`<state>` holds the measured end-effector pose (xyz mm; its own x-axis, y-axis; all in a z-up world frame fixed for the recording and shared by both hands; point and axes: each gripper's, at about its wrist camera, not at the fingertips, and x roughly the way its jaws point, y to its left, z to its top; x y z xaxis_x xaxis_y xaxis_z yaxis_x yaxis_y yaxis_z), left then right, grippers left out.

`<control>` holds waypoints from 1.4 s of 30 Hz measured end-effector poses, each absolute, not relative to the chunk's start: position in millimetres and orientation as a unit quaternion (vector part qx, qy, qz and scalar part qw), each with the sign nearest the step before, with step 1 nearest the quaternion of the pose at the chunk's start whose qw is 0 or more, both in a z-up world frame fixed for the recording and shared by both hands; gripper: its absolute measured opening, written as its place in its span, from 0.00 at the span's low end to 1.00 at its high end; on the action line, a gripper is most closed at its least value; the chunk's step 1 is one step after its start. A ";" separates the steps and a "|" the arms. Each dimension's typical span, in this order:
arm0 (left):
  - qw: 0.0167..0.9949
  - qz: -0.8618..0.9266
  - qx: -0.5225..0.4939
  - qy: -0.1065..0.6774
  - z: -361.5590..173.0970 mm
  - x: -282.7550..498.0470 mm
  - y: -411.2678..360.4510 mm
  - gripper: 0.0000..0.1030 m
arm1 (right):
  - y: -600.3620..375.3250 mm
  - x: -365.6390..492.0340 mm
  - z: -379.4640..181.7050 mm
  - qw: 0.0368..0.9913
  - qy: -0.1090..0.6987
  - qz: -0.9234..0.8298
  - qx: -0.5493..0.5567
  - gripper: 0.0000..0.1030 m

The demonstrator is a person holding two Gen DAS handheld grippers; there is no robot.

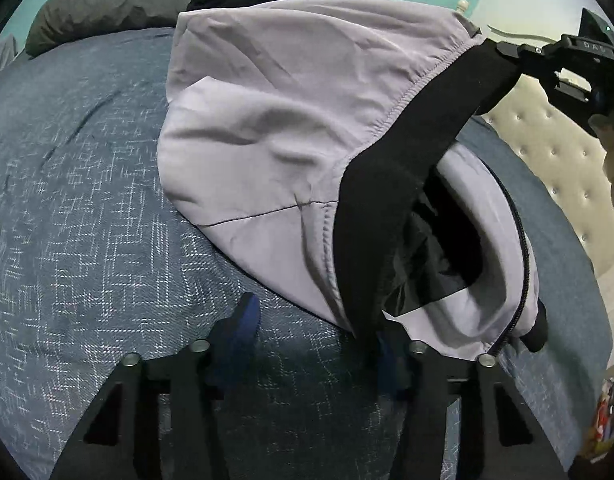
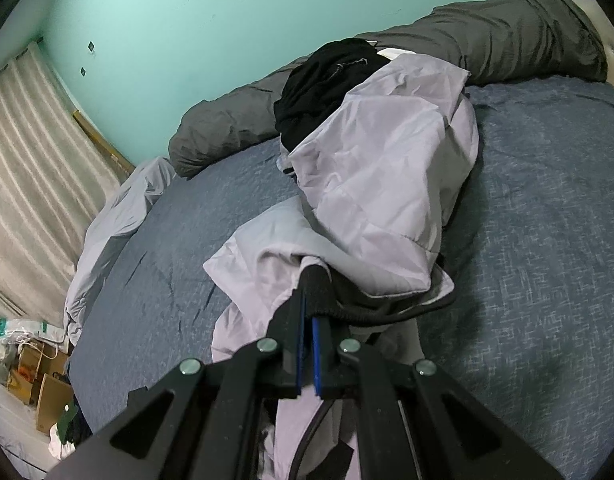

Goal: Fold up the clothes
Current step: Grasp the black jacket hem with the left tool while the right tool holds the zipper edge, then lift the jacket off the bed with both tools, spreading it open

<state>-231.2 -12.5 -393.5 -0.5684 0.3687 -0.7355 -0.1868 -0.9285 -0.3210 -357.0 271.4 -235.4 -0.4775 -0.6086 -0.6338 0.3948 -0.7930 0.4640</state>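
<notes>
A lilac jacket (image 1: 275, 112) with a black ribbed band (image 1: 391, 184) lies crumpled on the blue bedspread (image 1: 87, 208). In the left wrist view my left gripper (image 1: 315, 336) stands open just in front of it. Its left pad (image 1: 243, 320) is free over the bedspread. The band's lower end hangs onto the right finger and partly hides it. My right gripper (image 1: 501, 46) holds the band's far end lifted. In the right wrist view the right gripper (image 2: 309, 300) is shut on the black band (image 2: 321, 292), with the jacket (image 2: 379, 168) stretching away from it.
A black garment (image 2: 327, 76) lies behind the jacket, against a rolled grey duvet (image 2: 507, 32). A tufted cream headboard (image 1: 547, 140) borders the bed. A pale sheet (image 2: 119, 208) hangs at the bed's edge near curtains (image 2: 27, 140); boxes and bags (image 2: 43, 380) sit on the floor.
</notes>
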 end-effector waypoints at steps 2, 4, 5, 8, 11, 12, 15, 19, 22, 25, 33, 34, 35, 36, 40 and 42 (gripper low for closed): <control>0.164 0.880 -0.436 -0.097 -392.6 -229.6 -11.1 0.25 | 271.3 -355.7 -233.8 0.297 -0.128 -0.849 0.417 0.03; 0.168 0.881 -0.433 -0.091 -390.3 -227.7 -10.7 0.18 | 270.5 -353.6 -232.0 0.299 -0.128 -0.850 0.415 0.03; 0.169 0.882 -0.429 -0.092 -387.7 -226.6 -12.4 0.16 | 270.1 -352.0 -230.8 0.299 -0.129 -0.850 0.415 0.03; 0.173 0.887 -0.419 -0.093 -379.3 -223.2 -18.6 0.08 | 270.3 -345.7 -224.0 0.303 -0.139 -0.850 0.408 0.03; 0.164 0.895 -0.405 -0.090 -363.3 -216.6 -33.7 0.06 | 269.5 -337.6 -212.0 0.305 -0.144 -0.852 0.400 0.03; 0.158 0.899 -0.397 -0.092 -354.5 -213.2 -42.0 0.06 | 268.3 -333.9 -205.3 0.307 -0.143 -0.854 0.396 0.03; 0.141 0.910 -0.380 -0.093 -326.2 -205.0 -65.0 0.06 | 264.6 -322.1 -183.9 0.315 -0.139 -0.858 0.382 0.03; 0.126 0.924 -0.353 -0.072 -270.1 -200.0 -91.9 0.05 | 260.8 -301.3 -146.1 0.321 -0.140 -0.865 0.359 0.02; 0.118 0.937 -0.325 -0.053 -229.2 -171.8 -95.8 0.05 | 260.0 -285.1 -116.0 0.325 -0.143 -0.871 0.339 0.02; 0.114 0.947 -0.299 -0.034 -166.0 -157.8 -115.4 0.05 | 263.8 -265.3 -82.0 0.327 -0.146 -0.879 0.316 0.02; 0.102 0.965 -0.240 0.012 -38.8 -127.6 -94.9 0.05 | 276.4 -201.4 8.4 0.335 -0.141 -0.896 0.256 0.02; 0.100 0.967 -0.232 0.019 -25.0 -125.1 -90.8 0.05 | 278.0 -194.2 18.0 0.335 -0.139 -0.898 0.250 0.02; 0.099 0.969 -0.227 0.024 -12.9 -126.9 -88.0 0.05 | 279.6 -187.3 27.5 0.334 -0.137 -0.900 0.244 0.02; 0.098 0.970 -0.222 0.027 2.5 -129.7 -86.8 0.05 | 281.1 -180.3 36.9 0.334 -0.136 -0.902 0.239 0.02; 0.095 0.974 -0.199 0.046 41.8 -113.2 -79.5 0.05 | 290.6 -152.1 69.9 0.332 -0.132 -0.909 0.216 0.02; 0.094 0.976 -0.189 0.055 60.5 -99.9 -76.4 0.05 | 294.9 -137.3 86.4 0.334 -0.130 -0.911 0.203 0.02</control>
